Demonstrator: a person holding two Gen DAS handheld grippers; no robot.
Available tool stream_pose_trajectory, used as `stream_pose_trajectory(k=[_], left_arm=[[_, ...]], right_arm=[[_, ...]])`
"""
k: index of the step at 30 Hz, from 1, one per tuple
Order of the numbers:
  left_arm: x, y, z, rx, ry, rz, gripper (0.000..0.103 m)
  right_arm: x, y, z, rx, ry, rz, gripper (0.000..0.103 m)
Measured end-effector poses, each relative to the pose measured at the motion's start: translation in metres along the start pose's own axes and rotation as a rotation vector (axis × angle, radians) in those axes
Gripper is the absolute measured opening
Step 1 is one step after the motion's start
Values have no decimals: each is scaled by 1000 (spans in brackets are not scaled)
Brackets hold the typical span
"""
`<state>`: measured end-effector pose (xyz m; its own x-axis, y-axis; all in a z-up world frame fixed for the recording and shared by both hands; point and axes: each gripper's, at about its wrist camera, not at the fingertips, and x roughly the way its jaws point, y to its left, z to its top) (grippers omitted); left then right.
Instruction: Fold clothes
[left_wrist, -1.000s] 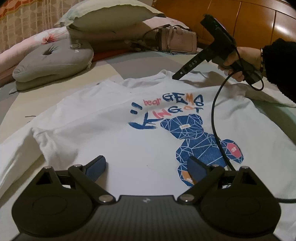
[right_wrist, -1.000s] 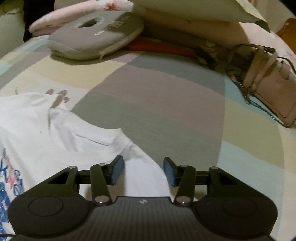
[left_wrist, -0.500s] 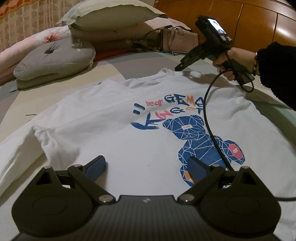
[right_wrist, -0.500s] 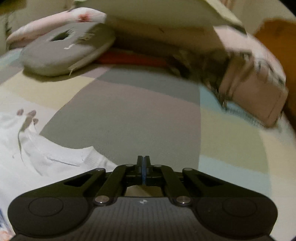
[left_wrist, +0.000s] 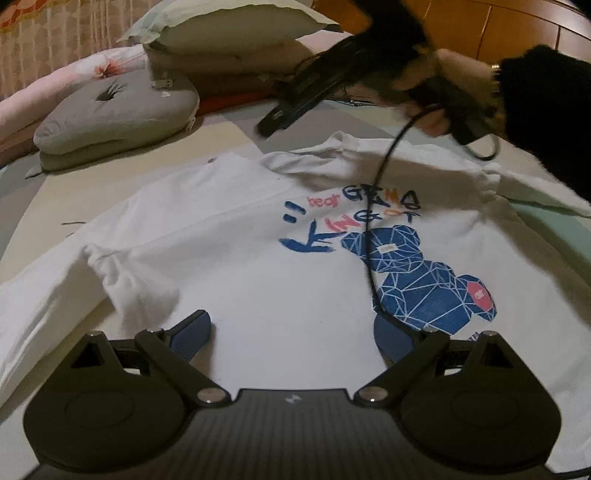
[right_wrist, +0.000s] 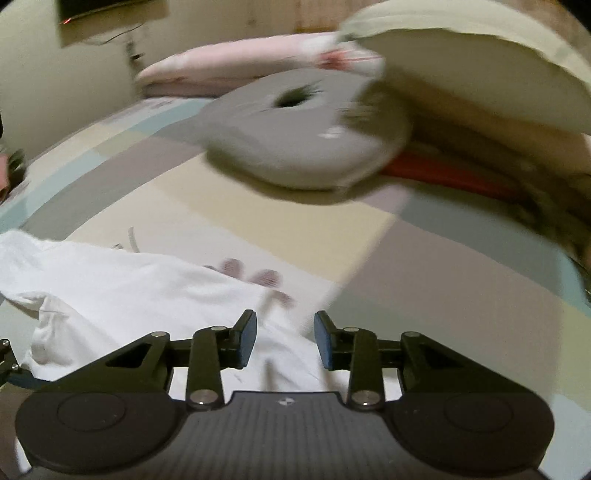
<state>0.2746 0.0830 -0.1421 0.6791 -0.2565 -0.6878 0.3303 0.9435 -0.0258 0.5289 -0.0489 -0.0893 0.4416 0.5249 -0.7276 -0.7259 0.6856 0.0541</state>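
White shirt: the shirt (left_wrist: 229, 258) lies flat on the bed (left_wrist: 229, 136), front side up, with a blue bear print (left_wrist: 417, 280) and coloured letters on it.
Left tool: the left tool (left_wrist: 291, 332) hangs low over the bottom part of the shirt and points down at a slant. Its two blue pads stand wide apart and hold nothing.
Right tool: the right tool (right_wrist: 284, 338) is up in the air over the neck end of the shirt, tipped down at a slant. Its pads have just been opening, and there is only air between them. It grips nothing.
Right hand: the hand (left_wrist: 432, 92), with a dark sleeve (left_wrist: 546, 110), holds the tool's handle. It looks blurry. A black cable (left_wrist: 376, 221) hangs from it across the bear print.
Shirt edges: the collar (left_wrist: 332, 155) points to the pillows. One long sleeve (left_wrist: 40, 295) runs off to the left side and is bunched where it joins the body. The other side reaches the right edge of the view.
Open room: bare striped bed sheet lies between the collar and the grey cushion (left_wrist: 110, 110).
Far end: a big pale pillow (left_wrist: 229, 22) sits behind the cushion, well apart from the shirt.
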Motion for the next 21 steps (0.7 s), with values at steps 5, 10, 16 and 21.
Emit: stream_pose_trajectory(k=[5, 10, 16, 21], left_arm=[[-6, 12, 1, -39, -8, -28, 95], [-7, 17, 1, -57, -5, -31, 95], [-10, 15, 2, -57, -19, -38, 95], [-8, 17, 0, -72, -6, -25, 95]], right_arm=[[49, 9, 13, -42, 53, -9, 57], [56, 32, 0, -129, 31, 18, 16], [53, 41, 13, -156, -50, -79, 8], [72, 33, 18, -97, -16, -101, 9]])
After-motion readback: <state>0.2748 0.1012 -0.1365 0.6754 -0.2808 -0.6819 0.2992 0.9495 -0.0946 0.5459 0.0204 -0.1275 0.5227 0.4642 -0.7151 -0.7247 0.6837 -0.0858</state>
